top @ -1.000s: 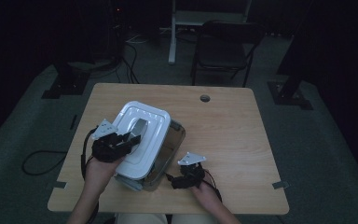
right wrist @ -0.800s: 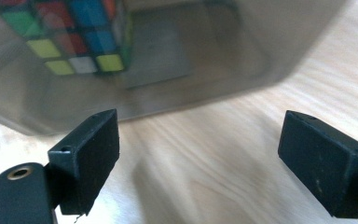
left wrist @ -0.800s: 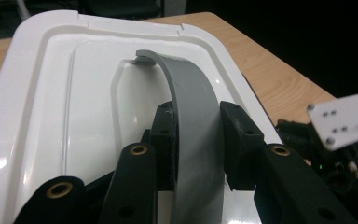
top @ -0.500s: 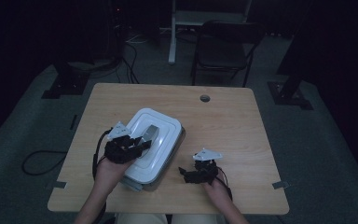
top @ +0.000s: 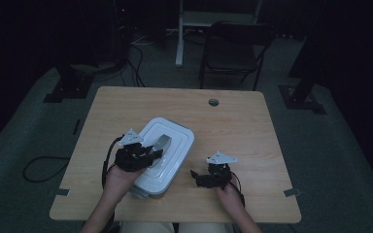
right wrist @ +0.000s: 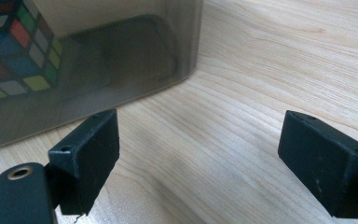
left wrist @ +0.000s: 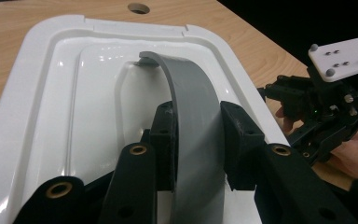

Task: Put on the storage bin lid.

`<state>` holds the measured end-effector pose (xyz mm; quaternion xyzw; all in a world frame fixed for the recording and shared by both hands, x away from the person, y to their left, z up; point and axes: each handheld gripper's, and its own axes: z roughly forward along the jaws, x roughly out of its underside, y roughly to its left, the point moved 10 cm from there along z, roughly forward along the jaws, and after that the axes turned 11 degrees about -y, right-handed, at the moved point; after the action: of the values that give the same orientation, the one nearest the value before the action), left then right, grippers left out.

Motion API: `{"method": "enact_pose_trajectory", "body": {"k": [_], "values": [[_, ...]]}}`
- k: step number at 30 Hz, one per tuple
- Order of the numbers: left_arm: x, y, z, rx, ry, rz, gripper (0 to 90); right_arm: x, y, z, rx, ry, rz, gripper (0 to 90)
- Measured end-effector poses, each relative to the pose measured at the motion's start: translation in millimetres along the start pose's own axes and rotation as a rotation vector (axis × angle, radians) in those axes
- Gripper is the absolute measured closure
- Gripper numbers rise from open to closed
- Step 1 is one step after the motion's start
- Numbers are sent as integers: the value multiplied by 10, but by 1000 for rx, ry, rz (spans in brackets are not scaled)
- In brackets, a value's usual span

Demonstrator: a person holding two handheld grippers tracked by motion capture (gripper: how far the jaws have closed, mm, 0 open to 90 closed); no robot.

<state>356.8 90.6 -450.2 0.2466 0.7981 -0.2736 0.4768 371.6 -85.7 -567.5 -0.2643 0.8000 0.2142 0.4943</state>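
Handle (left wrist: 193, 107) is clamped in the left gripper (left wrist: 196, 140); lift the box (top: 162, 155) straight, keeping it level, while the right gripper (right wrist: 200, 154), jaws wide and empty, stays beside it.

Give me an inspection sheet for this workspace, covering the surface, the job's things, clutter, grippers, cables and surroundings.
Surface: wooden table, round hole near far edge.
Job's things: white lidded box with grey handle; colour cube inside, seen through its translucent wall.
Clutter: nothing seen.
Grippers: left gripper shut on the handle; right gripper open, empty, beside the box.
Cables: one from each gripper; more on the floor.
Surroundings: dark room, folding chair behind the table.
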Motion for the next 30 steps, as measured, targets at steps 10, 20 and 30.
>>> {"method": "enact_pose_trajectory", "body": {"k": [10,20,30], "values": [[-11,-5,-20,-2,-5,1,649,11,-1,-1,-3,5,-3,125],[-165,143,-217,-37,-63,-19,488,1,-89,-37,17,1,7,126],[-256,355,-341,-43,-128,-40,349,-2,-175,-79,37,-5,15,125]]}}
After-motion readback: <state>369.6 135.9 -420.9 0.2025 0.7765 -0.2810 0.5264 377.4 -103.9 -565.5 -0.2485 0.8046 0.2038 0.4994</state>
